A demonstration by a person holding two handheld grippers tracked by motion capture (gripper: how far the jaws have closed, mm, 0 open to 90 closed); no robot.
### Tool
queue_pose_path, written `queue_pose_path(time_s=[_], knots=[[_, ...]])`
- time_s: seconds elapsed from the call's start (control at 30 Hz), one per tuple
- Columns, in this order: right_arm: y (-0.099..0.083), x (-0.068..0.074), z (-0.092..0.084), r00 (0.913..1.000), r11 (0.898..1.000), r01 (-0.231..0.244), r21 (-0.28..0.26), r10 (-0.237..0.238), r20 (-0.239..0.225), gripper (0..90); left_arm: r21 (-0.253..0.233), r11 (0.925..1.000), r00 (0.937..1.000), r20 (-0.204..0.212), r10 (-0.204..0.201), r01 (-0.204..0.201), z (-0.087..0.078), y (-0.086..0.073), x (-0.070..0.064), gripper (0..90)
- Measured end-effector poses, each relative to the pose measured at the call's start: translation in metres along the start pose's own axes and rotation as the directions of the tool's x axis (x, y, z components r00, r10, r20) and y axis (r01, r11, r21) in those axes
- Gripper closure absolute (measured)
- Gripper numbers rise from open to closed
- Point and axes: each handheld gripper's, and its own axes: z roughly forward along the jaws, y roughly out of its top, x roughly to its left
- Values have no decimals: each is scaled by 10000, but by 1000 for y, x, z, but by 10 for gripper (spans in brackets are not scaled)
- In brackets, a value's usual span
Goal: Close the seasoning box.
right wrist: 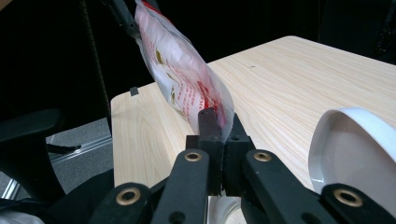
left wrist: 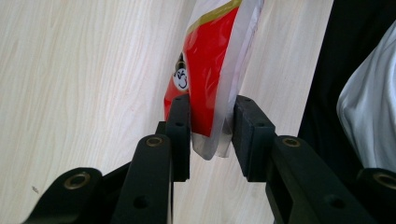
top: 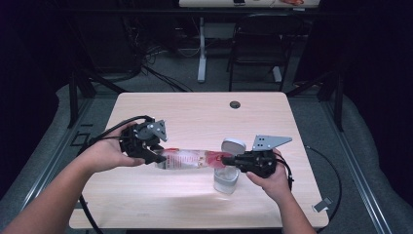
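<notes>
High view: a person's two forearms reach in from the bottom edge over a light wooden table, each hand holding a black two-jaw gripper. Between them, stretched level above the tabletop, is a clear plastic packet printed in red and white. The left gripper clamps one end of it and the right gripper clamps the other. Directly under the right gripper stands a small clear container, and its white lid sits just behind, tilted up. In the left gripper view, the two black jaws press on the packet's sealed edge from either side; the packet shows a red panel with a yellow-green stripe and a small round cartoon face, and no wording can be read. In the right gripper view, the jaws are pinched tight together on the packet's end, where red lines of print run across white plastic, too small to read. The white lid shows at the right, with the table beyond.
</notes>
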Motion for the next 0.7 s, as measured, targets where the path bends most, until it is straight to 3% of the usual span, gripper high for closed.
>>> queue_pose_path(time_s=[0.7], knots=[[-1, -1, -2, 9999, 10000, 7, 40, -8, 118, 895, 240, 9994, 9997, -63, 232, -230, -5, 9, 1, 700]])
